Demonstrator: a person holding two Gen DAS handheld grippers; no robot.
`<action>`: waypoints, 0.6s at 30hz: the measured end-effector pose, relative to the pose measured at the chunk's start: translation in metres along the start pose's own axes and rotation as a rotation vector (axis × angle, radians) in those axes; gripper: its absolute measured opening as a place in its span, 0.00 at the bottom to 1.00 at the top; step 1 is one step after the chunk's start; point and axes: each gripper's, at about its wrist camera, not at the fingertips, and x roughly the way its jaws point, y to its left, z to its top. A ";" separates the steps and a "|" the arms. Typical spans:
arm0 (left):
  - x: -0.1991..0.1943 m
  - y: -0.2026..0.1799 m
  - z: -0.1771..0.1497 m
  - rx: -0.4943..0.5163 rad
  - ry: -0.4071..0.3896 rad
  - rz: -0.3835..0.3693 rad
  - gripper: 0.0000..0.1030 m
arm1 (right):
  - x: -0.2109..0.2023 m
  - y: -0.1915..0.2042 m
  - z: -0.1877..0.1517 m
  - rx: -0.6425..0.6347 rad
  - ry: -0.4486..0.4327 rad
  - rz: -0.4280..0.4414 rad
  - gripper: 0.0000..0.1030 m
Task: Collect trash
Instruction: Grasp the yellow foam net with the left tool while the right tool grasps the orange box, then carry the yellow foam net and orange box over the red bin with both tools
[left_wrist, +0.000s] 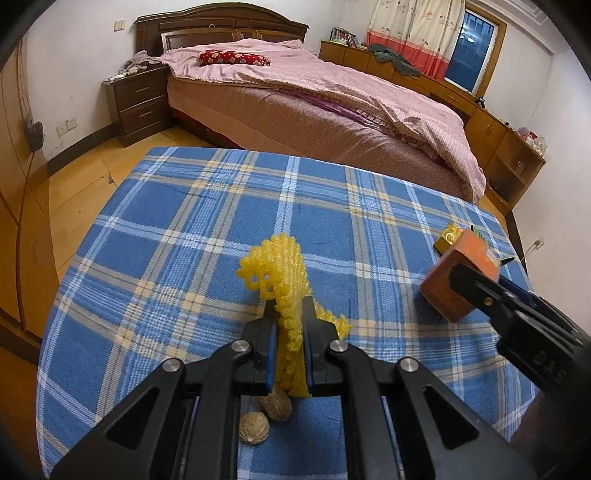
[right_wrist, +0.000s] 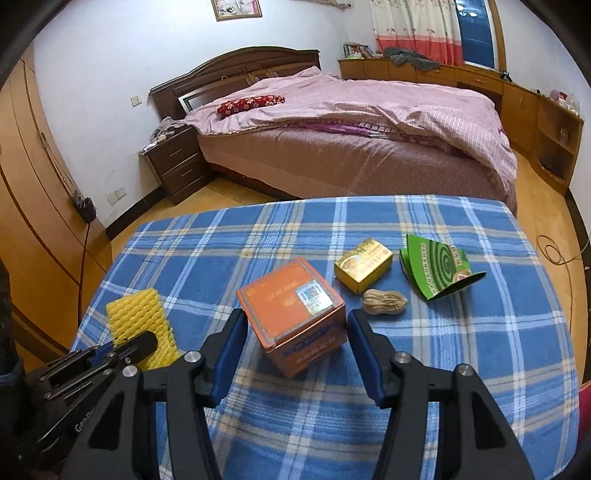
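L tool (left_wrist: 289, 314): fingers pinched tight on the yellow foam net (left_wrist: 282, 284), net standing up betw the pads, top flopping left; net lifted over the blue plaid cloth of the table (left_wrist: 184, 221). Under the tool, near edge, two walnuts (left_wrist: 264, 415) lying on the cloth, touching each other.

R tool (right_wrist: 295, 328): fingers apart, one each side of the orange box (right_wrist: 293, 314); box sits corner-on betw the blue pads. Whether the pads actually touch the box: can't tell from the R wrist view; in the L wrist view the near finger lies across the box side and the box looks tilted.

Past the box, to the right: peanut shell (right_wrist: 384, 302) on the cloth, just beside the small yellow carton (right_wrist: 364, 264). Further right, green mosquito-coil packet (right_wrist: 436, 267), opened flat, apart from the carton.

Beyond the table: bed (right_wrist: 351, 147) w/ pink quilt, red pillow (right_wrist: 251, 103), dark nightstand (right_wrist: 181, 166) at left.
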 end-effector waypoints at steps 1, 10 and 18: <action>0.000 0.000 0.000 0.000 0.000 -0.001 0.10 | -0.004 -0.001 -0.001 0.002 -0.006 0.000 0.57; -0.018 -0.018 -0.002 0.043 -0.024 -0.038 0.10 | -0.052 -0.019 -0.019 0.048 -0.051 -0.019 0.57; -0.045 -0.044 -0.006 0.088 -0.047 -0.099 0.10 | -0.103 -0.042 -0.033 0.099 -0.102 -0.062 0.57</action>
